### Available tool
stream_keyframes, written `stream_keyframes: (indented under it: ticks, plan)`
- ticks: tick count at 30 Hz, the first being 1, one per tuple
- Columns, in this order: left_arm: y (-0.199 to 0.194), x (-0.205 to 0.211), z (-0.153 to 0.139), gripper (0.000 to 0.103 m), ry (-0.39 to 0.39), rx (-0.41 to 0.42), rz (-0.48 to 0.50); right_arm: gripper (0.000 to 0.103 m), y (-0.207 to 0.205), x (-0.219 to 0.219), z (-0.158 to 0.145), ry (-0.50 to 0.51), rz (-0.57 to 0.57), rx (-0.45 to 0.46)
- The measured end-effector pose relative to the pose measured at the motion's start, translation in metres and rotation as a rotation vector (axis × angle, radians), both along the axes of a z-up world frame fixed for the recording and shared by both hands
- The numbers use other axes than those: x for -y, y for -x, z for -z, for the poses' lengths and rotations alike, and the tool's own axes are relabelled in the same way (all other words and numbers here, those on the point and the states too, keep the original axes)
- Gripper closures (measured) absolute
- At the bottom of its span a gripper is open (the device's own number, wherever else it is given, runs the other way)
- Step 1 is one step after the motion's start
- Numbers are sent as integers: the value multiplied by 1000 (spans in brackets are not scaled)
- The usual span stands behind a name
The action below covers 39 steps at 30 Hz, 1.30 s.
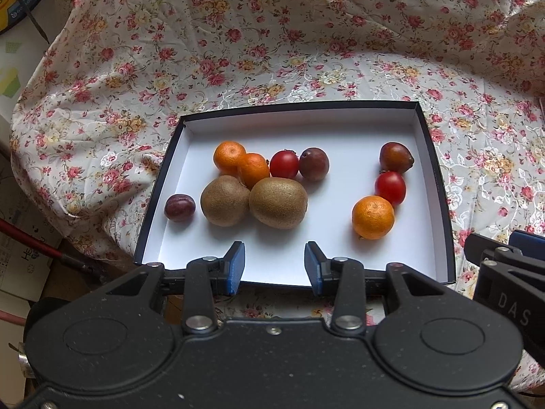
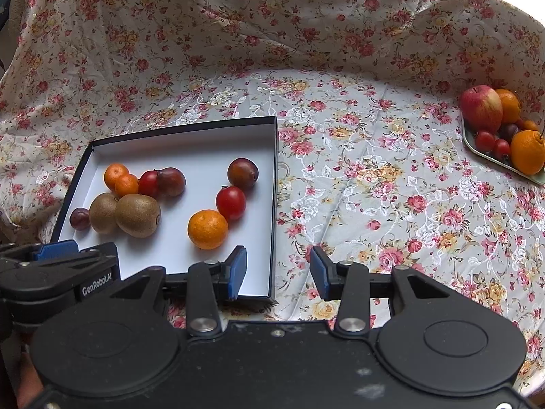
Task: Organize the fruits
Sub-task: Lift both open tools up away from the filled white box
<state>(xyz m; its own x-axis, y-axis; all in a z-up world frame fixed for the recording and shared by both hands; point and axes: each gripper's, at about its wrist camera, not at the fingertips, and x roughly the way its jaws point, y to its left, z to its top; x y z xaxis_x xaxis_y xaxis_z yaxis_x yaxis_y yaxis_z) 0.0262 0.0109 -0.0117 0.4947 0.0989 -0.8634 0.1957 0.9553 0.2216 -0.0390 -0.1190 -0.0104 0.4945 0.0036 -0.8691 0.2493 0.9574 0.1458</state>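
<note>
Ten small fruits already lie in the shallow black-walled box with a white floor, which sits on the floral tablecloth: two brown fuzzy kiwis touching at the centre-left, small orange mandarins, red cherry tomatoes and dark purple plums. More fruit waits on the pale green plate well apart at the far right, led by a red apple.

Your left gripper hangs over the box's near edge, jaws apart with nothing between the blue pads. Your right gripper is likewise released and empty, one pad over the box's near right corner, the other over cloth.

Judge the tomatoes and plums as thin-skinned and easily bruised, so squeeze lightly across the widest part. Mandarins should give a little; kiwis offer rough, grippy skin. Everything here is round and may roll on the smooth floor.

Part of the plate is cut off at the right wrist view's edge, and the small pieces behind the apple and oranges overlap too much to count.
</note>
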Motion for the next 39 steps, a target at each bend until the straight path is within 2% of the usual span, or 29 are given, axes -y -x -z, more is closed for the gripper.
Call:
stream_keyframes:
  ticks: [9, 28, 39]
  plan:
    - [-3, -4, 3, 54, 19, -35, -26, 59, -2, -2, 2, 1, -6, -7]
    - [-4, -10, 0, 54, 60, -50, -35, 59, -12, -11, 13, 19, -30, -33]
    - [-3, -9, 0, 54, 59, -52, -20, 59, -14, -10, 16, 23, -35, -40]
